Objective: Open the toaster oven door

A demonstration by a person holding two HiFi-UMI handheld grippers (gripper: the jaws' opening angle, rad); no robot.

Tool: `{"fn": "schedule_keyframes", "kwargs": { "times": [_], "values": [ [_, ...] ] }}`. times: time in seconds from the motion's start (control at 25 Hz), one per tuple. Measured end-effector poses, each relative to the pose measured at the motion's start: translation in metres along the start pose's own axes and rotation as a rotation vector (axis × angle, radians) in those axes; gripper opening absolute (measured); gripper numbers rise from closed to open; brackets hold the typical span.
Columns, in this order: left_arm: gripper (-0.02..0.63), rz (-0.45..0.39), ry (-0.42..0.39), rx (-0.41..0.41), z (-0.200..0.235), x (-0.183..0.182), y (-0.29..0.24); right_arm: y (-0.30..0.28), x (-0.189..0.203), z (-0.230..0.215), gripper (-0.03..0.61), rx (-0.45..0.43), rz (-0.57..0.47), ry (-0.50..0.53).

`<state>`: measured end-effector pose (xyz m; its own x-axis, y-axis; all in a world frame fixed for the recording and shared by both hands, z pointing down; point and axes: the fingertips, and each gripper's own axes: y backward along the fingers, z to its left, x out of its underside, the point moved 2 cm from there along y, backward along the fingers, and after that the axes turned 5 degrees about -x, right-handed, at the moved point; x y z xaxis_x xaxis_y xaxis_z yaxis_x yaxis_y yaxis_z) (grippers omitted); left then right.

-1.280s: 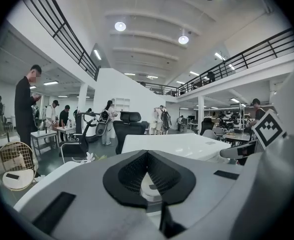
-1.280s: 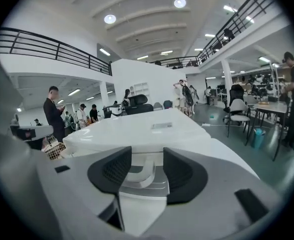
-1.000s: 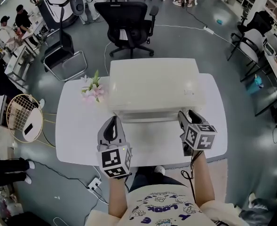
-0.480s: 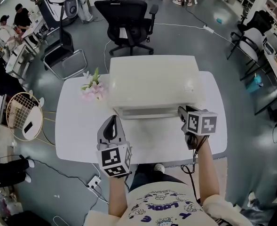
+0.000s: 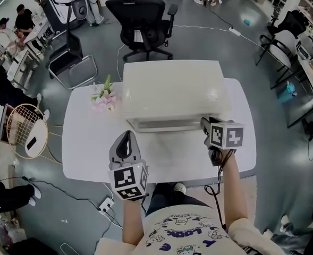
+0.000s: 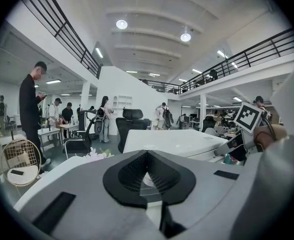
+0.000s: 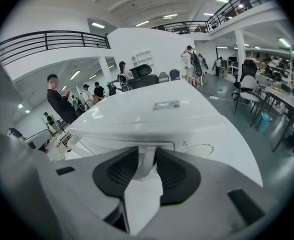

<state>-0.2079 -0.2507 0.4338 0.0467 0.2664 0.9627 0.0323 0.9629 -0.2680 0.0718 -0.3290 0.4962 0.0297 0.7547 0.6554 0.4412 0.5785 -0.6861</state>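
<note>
A white toaster oven [image 5: 169, 92] stands at the back of the white table [image 5: 87, 142], its door closed and its door handle [image 5: 167, 125] running along the front. My right gripper [image 5: 205, 125] is at the handle's right end. In the right gripper view the handle [image 7: 147, 160] lies between the dark pads [image 7: 119, 171], which touch it on both sides as the jaws are closing. My left gripper [image 5: 125, 137] rests low over the table in front of the oven's left half, shut and holding nothing.
A small bunch of pink and white flowers [image 5: 104, 99] sits on the table left of the oven. A black office chair [image 5: 143, 20] stands behind the table. A wire stool [image 5: 24, 132] is on the floor to the left. People stand at desks far off.
My right gripper has moved forward to the right end of the oven's handle and its jaws have narrowed around it. The left gripper has stayed in place.
</note>
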Motion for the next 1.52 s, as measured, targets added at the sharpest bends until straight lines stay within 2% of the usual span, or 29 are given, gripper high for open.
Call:
{"fn": "schedule_keyframes", "kwargs": {
  "times": [0.76,1.12,1.52],
  "values": [
    [0.005,-0.013,0.003,-0.002,-0.004,0.010,0.022,0.015,0.034,0.006,0.092,0.014,-0.028,0.017],
    [0.005,-0.025,-0.005,-0.006,-0.021,0.012,0.048,0.031,0.066,0.006,0.083,0.024,-0.057,0.034],
    [0.005,-0.023,-0.004,-0.019,-0.034,0.032,0.083,0.039,0.111,0.007,0.075,0.029,-0.094,0.057]
  ]
}}
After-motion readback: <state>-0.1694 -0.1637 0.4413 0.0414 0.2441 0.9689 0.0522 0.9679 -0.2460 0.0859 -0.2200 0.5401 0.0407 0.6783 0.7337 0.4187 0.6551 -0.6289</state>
